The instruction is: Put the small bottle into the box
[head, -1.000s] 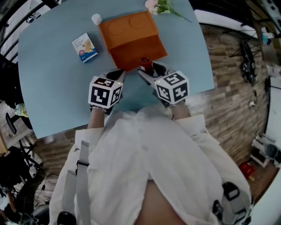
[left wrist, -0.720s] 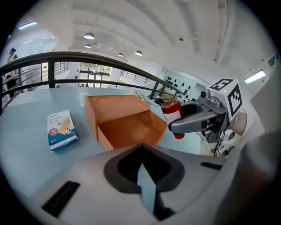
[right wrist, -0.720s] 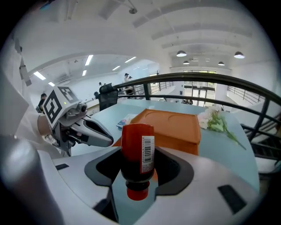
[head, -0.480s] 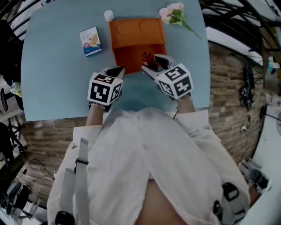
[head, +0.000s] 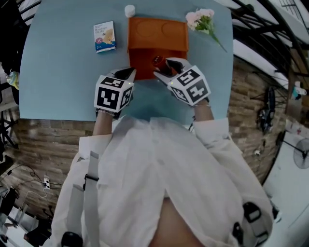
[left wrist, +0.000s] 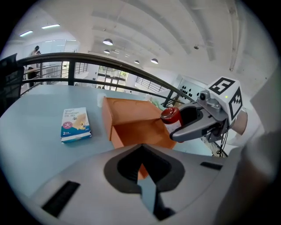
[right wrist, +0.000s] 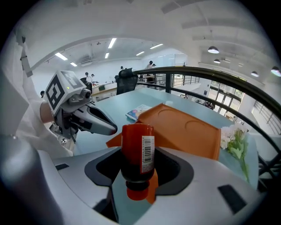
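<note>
a light blue counter (head: pixel 58 72) seen from above. a person in a white shirt fills the lower half of the head view.

at far left a small blue and white carton (head: pixel 105 36) lies flat. next comes the left gripper (head: pixel 128 73), just beside the box's near left corner, with its jaws together and nothing in them. a small white round thing (head: pixel 129 9) sits behind the box's back left corner.

in the middle stands the orange box (head: pixel 158 34). its lid, marked with two round dents, is tipped back, and the darker inside faces the person. the right gripper (head: pixel 163 69) is clamped on the bottle (head: pixel 158 61), which is dark red with a red cap and a barcode label.

a second ago the bottle was out in front of the box's near edge. now it sits over the open inside, close to that edge. the left gripper has kept its place beside the box. the carry looks nearly done, and what seems left is to lower the bottle and let go.

at far right, pink and white flowers (head: pixel 203 19) lie near the box's back right corner.

the box floor under the bottle is hidden by the right gripper. no view settles whether the bottle already touches the box or hangs above it. the carton's print is too small to read. the white thing is too small to identify.
</note>
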`<state>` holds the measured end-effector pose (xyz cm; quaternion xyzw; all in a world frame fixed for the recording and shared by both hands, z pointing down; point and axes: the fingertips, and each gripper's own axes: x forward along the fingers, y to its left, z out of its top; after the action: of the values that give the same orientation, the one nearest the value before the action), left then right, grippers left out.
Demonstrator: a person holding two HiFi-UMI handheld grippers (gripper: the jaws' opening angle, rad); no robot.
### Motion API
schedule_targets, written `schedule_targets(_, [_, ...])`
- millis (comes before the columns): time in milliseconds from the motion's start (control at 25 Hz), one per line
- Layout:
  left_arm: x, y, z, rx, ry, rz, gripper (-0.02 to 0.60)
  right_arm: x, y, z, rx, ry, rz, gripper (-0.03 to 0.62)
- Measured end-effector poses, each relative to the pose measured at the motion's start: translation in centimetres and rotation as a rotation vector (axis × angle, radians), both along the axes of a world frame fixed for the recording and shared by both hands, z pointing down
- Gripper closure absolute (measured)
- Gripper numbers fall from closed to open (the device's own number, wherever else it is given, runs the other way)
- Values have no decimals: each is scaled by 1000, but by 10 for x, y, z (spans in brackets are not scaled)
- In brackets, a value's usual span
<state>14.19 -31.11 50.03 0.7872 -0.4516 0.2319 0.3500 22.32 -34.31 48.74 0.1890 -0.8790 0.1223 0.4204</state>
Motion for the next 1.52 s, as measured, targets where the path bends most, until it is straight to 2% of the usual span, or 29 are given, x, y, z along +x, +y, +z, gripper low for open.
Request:
schedule_targets(360, [-8,0,4,15,5,-109,577,-4,-7,23,-49,103,-53,382])
schedule_targets(520, [-9,3,6,21,4,-145,578,-7,-12,30,-44,140,-109,382])
schedule_targets(800, [-5,14,13,8,2,-176,578,-11,-15,50,-45,209,-220,382])
schedule_targets(1520, [-3,29,27,-41,3,-216,577,-14,-6,88,-71,336,-327,382])
